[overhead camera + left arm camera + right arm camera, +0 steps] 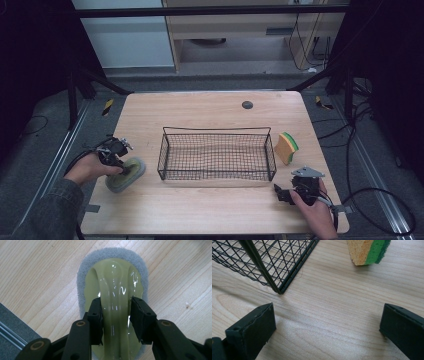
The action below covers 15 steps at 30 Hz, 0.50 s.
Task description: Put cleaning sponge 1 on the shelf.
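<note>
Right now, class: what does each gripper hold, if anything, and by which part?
The left gripper is shut on the scrubber, jaws pinching its raised pale-green handle ridge. The right gripper is open over bare table, holding nothing.

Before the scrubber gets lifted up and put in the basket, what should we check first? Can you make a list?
1. Left gripper straddles the glossy yellow-green handle of the oval scrubber with the grey pad: ok, one jaw stands on each side of the ridge.
2. Jaws squeezing firmly enough to lift: cannot tell.
3. Black wire mesh basket has room inside: ok, nothing lies in it.
4. Path from scrubber to basket over the light wooden table: ok, bare wood between them.
5. Right gripper out of the way: ok, open, holding nothing, near the basket's corner.
6. Yellow-and-green sponge outside the basket: ok, standing at its right end.
</note>
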Tool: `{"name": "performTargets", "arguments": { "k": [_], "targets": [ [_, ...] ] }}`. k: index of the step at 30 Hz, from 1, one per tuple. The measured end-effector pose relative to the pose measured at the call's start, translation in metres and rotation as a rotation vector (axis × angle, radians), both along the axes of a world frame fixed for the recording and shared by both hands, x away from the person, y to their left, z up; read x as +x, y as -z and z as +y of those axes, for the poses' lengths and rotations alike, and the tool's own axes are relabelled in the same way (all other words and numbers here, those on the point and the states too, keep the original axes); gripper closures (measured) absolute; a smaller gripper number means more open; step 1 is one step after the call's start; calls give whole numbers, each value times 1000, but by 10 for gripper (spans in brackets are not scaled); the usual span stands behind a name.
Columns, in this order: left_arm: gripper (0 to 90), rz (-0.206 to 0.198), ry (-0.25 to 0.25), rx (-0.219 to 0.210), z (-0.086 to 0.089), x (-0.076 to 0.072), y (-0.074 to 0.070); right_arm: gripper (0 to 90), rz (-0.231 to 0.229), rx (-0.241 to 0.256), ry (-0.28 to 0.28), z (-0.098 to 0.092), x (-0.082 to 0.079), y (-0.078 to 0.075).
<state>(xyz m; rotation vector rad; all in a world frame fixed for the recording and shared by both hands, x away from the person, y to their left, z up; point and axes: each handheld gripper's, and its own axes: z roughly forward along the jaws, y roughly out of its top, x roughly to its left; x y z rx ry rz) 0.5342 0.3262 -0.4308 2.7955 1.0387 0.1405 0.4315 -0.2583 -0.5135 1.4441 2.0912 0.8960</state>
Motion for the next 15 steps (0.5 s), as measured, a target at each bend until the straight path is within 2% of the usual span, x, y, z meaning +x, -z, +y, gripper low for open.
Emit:
{"name": "performTargets", "arguments": {
  "k": [3, 7, 9, 10, 15],
  "targets": [
    [695, -3, 4, -3, 1, 0, -1, 5, 1, 0, -1, 0, 0, 0],
    [699, -18, 5, -2, 2, -1, -3, 5, 1, 0, -3, 0, 0, 0],
    [700, -49, 3, -30, 5, -4, -9, 5, -1, -1, -4, 0, 0, 0],
    [701, -49, 3, -30, 5, -4, -9, 4, -4, -5, -5, 0, 0, 0],
    [702, -123, 21, -75, 11, -12, -25, 5, -4, -7, -6, 0, 0, 0]
  ]
}}
